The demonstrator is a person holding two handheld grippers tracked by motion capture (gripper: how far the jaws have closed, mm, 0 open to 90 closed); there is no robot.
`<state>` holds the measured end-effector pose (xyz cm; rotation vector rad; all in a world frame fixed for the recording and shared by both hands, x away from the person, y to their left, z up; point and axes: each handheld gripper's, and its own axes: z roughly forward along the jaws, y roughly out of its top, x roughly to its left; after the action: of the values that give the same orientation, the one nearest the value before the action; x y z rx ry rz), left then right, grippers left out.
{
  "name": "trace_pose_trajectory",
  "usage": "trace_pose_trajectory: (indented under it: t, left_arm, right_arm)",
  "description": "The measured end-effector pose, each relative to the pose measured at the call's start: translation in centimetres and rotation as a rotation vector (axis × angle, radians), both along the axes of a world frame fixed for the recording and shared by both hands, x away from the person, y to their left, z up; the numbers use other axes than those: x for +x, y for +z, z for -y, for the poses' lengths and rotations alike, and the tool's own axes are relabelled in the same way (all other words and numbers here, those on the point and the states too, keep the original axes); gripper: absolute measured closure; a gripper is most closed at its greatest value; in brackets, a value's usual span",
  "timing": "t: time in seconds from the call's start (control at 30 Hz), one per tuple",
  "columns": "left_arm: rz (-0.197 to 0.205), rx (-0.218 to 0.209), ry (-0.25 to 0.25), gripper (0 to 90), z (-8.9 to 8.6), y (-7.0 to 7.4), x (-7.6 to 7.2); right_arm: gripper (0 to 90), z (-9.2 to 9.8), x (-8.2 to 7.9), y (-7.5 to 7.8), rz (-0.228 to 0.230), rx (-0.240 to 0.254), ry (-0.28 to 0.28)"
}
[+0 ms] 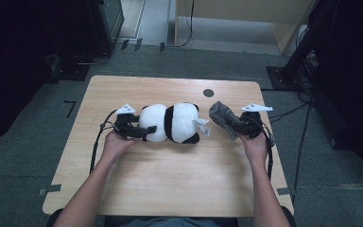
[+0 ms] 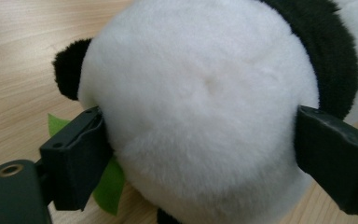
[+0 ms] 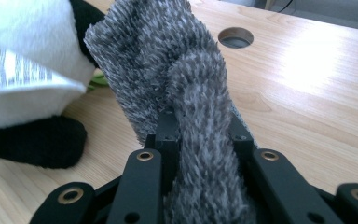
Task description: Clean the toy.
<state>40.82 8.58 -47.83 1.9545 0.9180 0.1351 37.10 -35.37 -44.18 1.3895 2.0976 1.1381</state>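
Holding two soft things at once: your left gripper (image 1: 144,131) has its jaws set wide around the white, rounded end of the plush panda (image 1: 170,122), one pad on each flank with the fur bulging between them. Judged purpose: that grip pins the toy so it cannot roll or slide on the bench (image 1: 170,184) while the other hand works.

Your right gripper (image 1: 234,127) is pressed nearly together on a grey fuzzy sock (image 1: 222,116). In the right gripper view the sock (image 3: 168,70) stands up out of the jaws, a fold of it pinched between the pads, the free part fanning toward 12 o'clock. It looks lifted off the bench rather than lying on it, which would keep the fabric from dragging on the wood.

Positions in the high view: the panda lies on its side mid-bench, long axis running 9 to 3 o'clock. Left gripper at its 9 o'clock end. The sock sits at the panda's 3 o'clock, just beside the white label (image 1: 201,126) on that end, near but apart from it. A round cable hole (image 1: 208,92) lies at 12 o'clock from the sock.

The left gripper view shows a green scrap (image 2: 107,186) under the panda (image 2: 205,93), beside the near jaw.
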Motion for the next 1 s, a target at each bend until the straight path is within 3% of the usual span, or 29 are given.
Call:
trace_pose_trajectory:
  t: [0.13,0.23,0.37,0.47,0.83,1.0]
  left_arm:
    - [-0.013,0.006,0.011,26.5,0.0,0.4,-0.3]
    - [-0.003,0.002,0.021,30.6,0.0,0.4,-0.5]
    - [0.002,0.002,0.033,30.2,0.1,0.4,-0.7]
    - [0.001,0.002,0.035,28.5,0.1,0.4,-0.8]
    - [-0.002,0.001,0.043,28.1,0.0,0.3,-1.0]
    - [0.001,-0.002,0.048,27.9,0.0,0.2,-1.1]
  right_arm:
    - [73.7,-0.7,0.1,1.1,0.013,0.014,0.016]
    - [73.7,-1.3,0.2,1.9,0.015,0.018,0.028]
    - [73.8,-1.8,0.6,2.9,0.017,0.006,0.034]
    - [73.8,-2.3,1.0,3.6,0.017,0.035,0.036]
    - [73.5,-5.9,3.6,7.0,0.022,-0.050,0.081]
    - [73.9,-7.7,4.7,8.1,0.031,-0.055,0.107]
